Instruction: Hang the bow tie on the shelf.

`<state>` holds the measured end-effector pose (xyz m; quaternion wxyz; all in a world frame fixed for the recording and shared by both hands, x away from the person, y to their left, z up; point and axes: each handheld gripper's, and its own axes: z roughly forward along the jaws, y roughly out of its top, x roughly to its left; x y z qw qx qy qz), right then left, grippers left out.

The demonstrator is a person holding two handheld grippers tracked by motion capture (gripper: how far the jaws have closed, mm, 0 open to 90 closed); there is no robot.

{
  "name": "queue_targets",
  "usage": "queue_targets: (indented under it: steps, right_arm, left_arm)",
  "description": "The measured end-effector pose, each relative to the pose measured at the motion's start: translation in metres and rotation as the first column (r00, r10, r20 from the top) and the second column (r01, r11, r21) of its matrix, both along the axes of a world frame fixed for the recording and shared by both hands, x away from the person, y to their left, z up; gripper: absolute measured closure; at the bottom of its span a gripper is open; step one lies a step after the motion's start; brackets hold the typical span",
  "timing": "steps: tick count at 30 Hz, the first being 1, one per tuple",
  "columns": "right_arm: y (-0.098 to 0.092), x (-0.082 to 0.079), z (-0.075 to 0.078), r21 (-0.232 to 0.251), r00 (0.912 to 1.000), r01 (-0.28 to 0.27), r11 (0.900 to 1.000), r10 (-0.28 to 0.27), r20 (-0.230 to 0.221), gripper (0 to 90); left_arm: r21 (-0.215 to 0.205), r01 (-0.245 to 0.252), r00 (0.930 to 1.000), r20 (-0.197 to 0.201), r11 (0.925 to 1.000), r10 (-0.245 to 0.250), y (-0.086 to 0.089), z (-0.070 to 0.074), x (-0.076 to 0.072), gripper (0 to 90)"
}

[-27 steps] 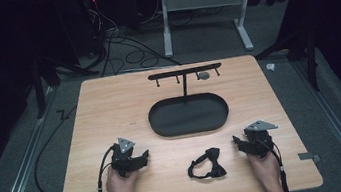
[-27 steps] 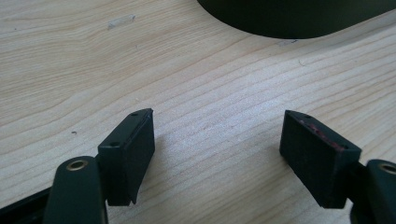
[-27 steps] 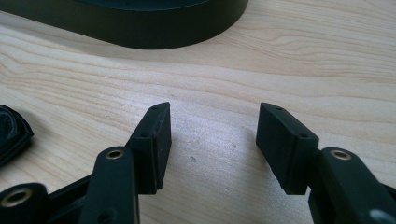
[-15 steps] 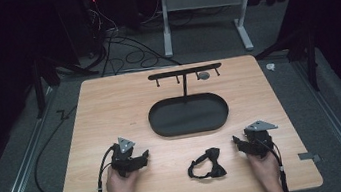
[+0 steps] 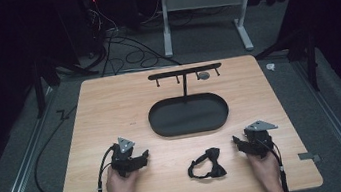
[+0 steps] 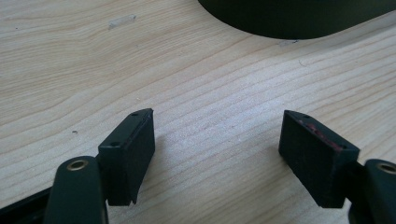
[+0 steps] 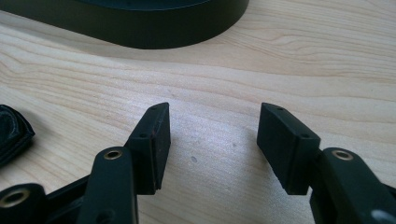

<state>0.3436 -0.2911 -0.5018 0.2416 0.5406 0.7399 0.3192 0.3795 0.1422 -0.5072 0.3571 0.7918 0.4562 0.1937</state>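
A black bow tie (image 5: 205, 166) with its strap lies on the wooden table (image 5: 110, 109) near the front edge, between the two hands. Its edge shows at the left of the right gripper view as a dark bow tie (image 7: 11, 133). My left gripper (image 5: 142, 158) rests on the table at the front left, open, with bare wood between its jaws (image 6: 217, 149). My right gripper (image 5: 238, 143) rests at the front right, open and empty (image 7: 212, 140). A black oval tray (image 5: 189, 115) sits at the table's middle, beyond both grippers.
Behind the tray stands a black T-shaped rack (image 5: 184, 72) with small hooks; a round grey thing (image 5: 202, 76) hangs from one. Cables (image 5: 115, 43) and a white desk frame (image 5: 201, 6) lie on the floor past the far edge. The tray wall (image 6: 289, 18) is close ahead of the left gripper.
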Motion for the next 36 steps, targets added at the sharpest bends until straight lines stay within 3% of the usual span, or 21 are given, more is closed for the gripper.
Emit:
queue_targets:
  steps: [18, 26, 36]
  right_arm:
    - [0.0, 0.001, 0.001, 0.015, 0.9998, -0.009, 1.0, 0.009, -0.016, 44.3]
    - [0.005, -0.002, 0.013, 0.062, 0.9984, -0.057, 0.996, 0.057, -0.003, 44.0]
    - [0.022, -0.007, 0.025, 0.123, 0.9882, -0.152, 0.981, 0.153, 0.001, 46.4]
  left_arm:
    - [-0.007, 0.001, 1.0, -0.003, 1.0, -0.001, 0.001, 0.0, 0.0, 27.3]
    - [-0.01, -0.001, 1.0, -0.004, 1.0, 0.001, 0.001, 0.0, 0.0, 27.1]
    - [-0.009, 0.001, 1.0, -0.005, 1.0, -0.001, 0.001, 0.0, 0.0, 27.1]
